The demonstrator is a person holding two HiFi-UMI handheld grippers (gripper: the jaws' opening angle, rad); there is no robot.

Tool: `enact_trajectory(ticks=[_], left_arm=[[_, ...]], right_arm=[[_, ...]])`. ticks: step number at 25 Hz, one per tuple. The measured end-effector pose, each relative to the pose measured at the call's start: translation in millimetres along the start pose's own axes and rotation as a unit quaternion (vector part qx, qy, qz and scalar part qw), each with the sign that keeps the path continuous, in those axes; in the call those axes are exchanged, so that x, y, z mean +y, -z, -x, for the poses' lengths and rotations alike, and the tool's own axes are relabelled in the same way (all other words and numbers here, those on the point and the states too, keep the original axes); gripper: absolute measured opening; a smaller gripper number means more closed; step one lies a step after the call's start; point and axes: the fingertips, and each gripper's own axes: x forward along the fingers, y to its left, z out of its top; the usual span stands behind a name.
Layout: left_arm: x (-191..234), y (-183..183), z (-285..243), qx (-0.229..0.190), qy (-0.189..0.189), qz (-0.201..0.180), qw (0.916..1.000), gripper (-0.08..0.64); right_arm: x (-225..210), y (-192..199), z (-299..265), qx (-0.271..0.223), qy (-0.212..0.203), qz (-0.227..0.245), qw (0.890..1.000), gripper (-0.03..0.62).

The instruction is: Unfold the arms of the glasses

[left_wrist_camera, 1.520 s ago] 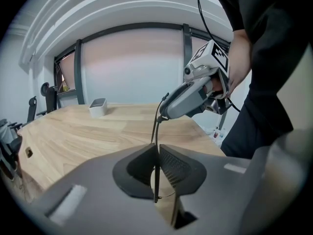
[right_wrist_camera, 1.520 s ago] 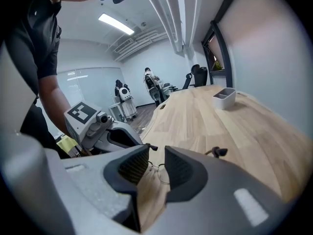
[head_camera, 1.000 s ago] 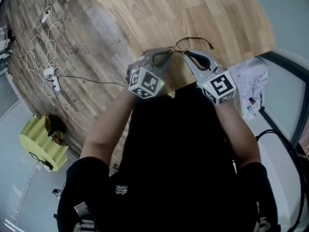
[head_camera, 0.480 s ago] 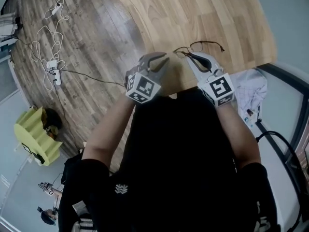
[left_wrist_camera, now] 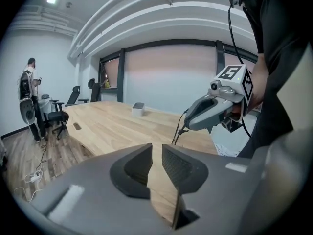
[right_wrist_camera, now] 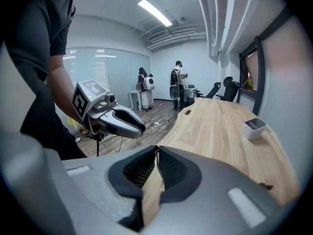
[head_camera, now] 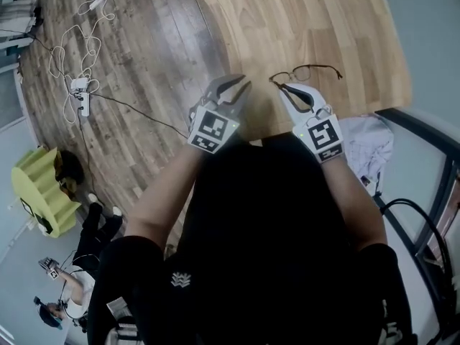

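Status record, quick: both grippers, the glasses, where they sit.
left gripper: jaws slightly apart, nothing between them, clear of the glasses
right gripper: jaws closed on one end of the glasses
glasses: thin dark wire frame, held out over the near edge of the table
contact with table: cannot tell
arms: too thin to tell whether folded or unfolded

glasses (head_camera: 302,73) over table (head_camera: 302,20), in right gripper (head_camera: 277,85); left gripper (head_camera: 242,84) beside, apart
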Motion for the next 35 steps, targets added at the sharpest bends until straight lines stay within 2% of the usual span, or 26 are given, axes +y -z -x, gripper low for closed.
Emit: enact_trajectory(ticks=[4, 9, 14, 18, 25, 30, 35], left_arm=[[0, 1, 11, -0.004, -0.009, 0.007, 0.9999, 0.069], [-2, -7, 20, -0.017, -0.016, 0.02, 0.9995, 0.069], [-3, -21, 21, -0.033, -0.019, 0.034, 0.9987, 0.069], [-1, -35, 23, -0.046, -0.026, 0.042, 0.9977, 0.069], [7, -76, 27, -0.088, -0.056, 0.057, 0.9929, 0.05], [9, -112, 34, -0.122, -0.07, 0.058, 0.9883, 0.023], [3, -133, 42, -0.139, -0.078, 0.048, 0.986, 0.009]], right_arm=[[11, 3, -2, 0.015, -0.012, 0.008, 1.0, 0.025], [18, -4, 2, 0.004, -0.013, 0.014, 1.0, 0.04], [18, -16, 11, -0.032, -0.019, 0.003, 0.999, 0.045], [16, -35, 28, -0.081, -0.023, 0.006, 0.996, 0.044], [-34, -48, 60, -0.126, 0.061, -0.031, 0.99, 0.044], [-59, -52, 79, -0.157, 0.095, -0.059, 0.981, 0.044], [-73, -52, 95, -0.175, 0.126, -0.075, 0.974, 0.035]])
